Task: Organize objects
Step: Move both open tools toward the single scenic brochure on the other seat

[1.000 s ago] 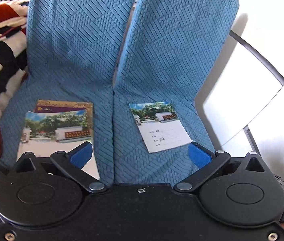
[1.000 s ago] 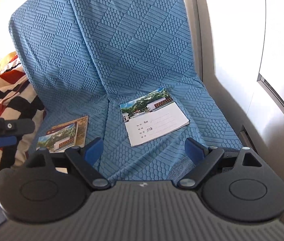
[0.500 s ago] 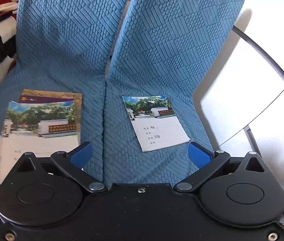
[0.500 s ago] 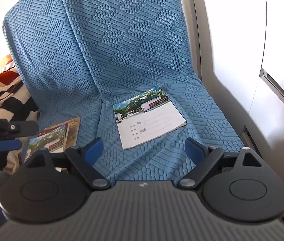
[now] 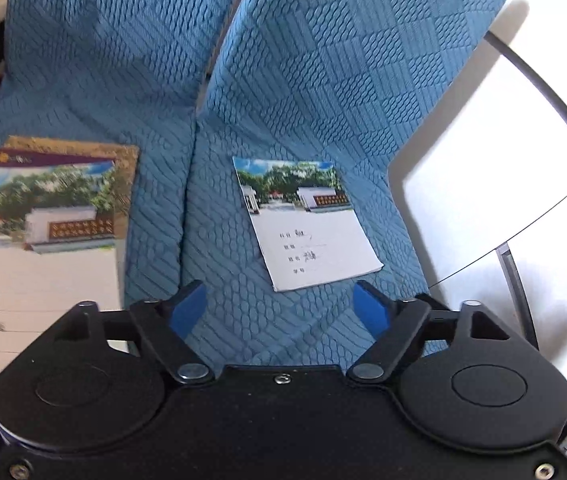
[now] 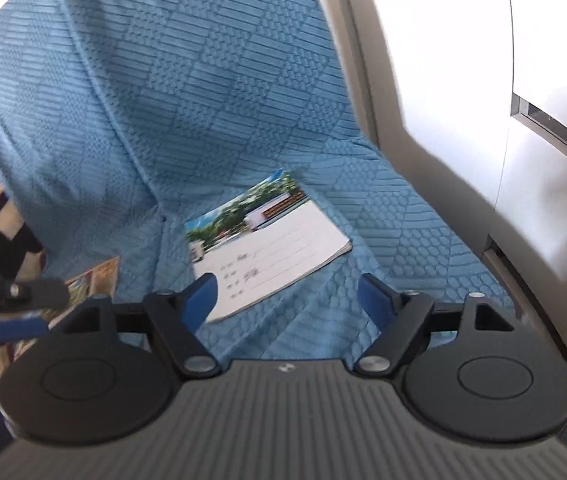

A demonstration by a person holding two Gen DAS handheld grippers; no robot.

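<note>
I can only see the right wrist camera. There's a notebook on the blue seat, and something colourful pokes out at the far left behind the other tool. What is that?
Observer: It's a second notebook with the same trees-and-wall cover photo, lying flat on the left cushion.
Operator: Just the one?
Observer: No, it lies on a brown-edged book that sticks out along its top and right side.
Operator: Is that other tool holding it?
Observer: No. The left gripper has just been closing its jaws a little, but they are open and grip nothing.
</note>
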